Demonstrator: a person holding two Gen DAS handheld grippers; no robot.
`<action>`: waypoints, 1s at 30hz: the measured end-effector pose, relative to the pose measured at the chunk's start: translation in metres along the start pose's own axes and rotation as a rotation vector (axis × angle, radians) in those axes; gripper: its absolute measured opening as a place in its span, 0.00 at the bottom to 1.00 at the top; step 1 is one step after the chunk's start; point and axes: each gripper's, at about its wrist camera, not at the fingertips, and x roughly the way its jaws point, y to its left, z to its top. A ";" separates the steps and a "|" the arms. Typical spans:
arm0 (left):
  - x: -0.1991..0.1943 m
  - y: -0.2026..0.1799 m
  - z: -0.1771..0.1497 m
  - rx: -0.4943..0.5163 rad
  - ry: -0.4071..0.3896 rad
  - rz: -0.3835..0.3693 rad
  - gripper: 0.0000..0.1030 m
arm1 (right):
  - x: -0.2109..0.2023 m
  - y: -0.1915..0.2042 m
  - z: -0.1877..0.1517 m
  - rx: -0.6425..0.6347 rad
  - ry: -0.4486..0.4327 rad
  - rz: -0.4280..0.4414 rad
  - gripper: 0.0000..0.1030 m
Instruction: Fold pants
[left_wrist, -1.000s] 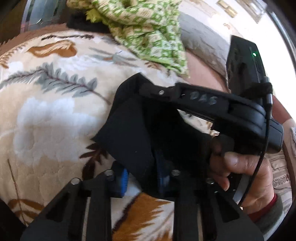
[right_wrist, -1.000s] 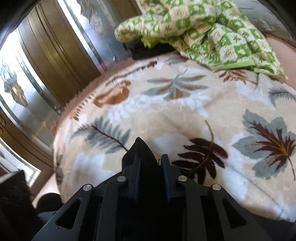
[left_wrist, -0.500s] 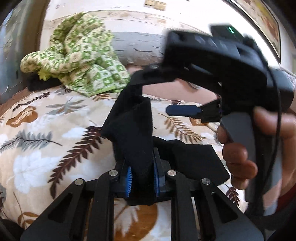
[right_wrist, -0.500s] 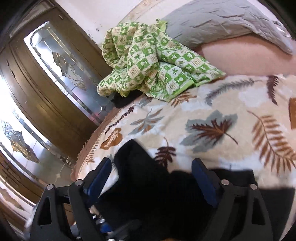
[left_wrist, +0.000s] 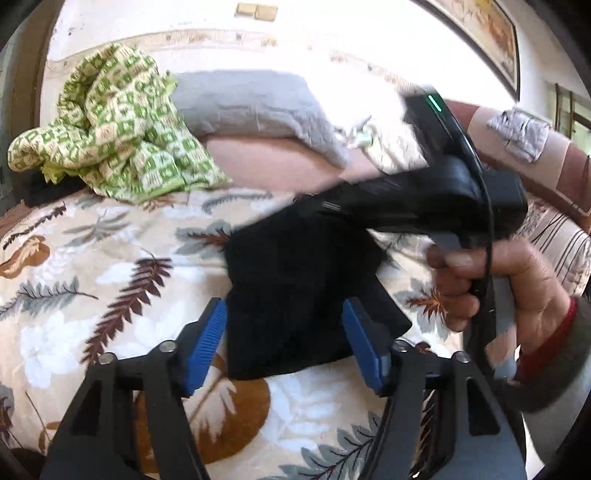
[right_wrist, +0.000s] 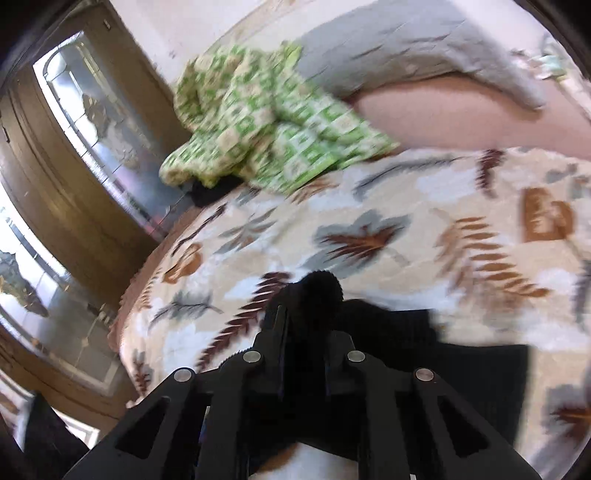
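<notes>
The black pants (left_wrist: 295, 277) hang over the leaf-patterned bedspread (left_wrist: 110, 258) in the left wrist view. My left gripper (left_wrist: 284, 314) is opening: its blue pads (left_wrist: 207, 347) stand apart on either side of the cloth without pressing it. My right gripper (left_wrist: 314, 208) comes in from the right, held by a hand (left_wrist: 491, 280), and grips the pants' upper edge. In the right wrist view the right gripper (right_wrist: 306, 325) is closing, its jaws nearly together on a bunch of black cloth (right_wrist: 319, 291). More of the pants (right_wrist: 461, 369) trails to the right, blurred.
A crumpled green-checked blanket (left_wrist: 118, 140) and a grey pillow (left_wrist: 251, 103) lie at the bed's far side. A wooden door with glass panels (right_wrist: 74, 155) stands beyond the bed's left edge. Bare bedspread (right_wrist: 406, 229) spreads ahead.
My left gripper, earlier shut on the pants, has spread its jaws and let the cloth go. My right gripper opened wide half a second ago and has since closed on the pants.
</notes>
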 end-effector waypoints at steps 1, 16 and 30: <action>0.000 0.003 0.001 0.002 0.003 0.003 0.63 | -0.008 -0.011 0.000 0.020 -0.010 -0.008 0.12; 0.068 0.005 -0.003 0.021 0.173 0.095 0.63 | -0.048 -0.127 -0.058 0.328 -0.021 -0.157 0.62; 0.073 0.001 -0.008 0.023 0.187 0.101 0.63 | -0.044 -0.055 -0.089 0.058 0.070 -0.119 0.03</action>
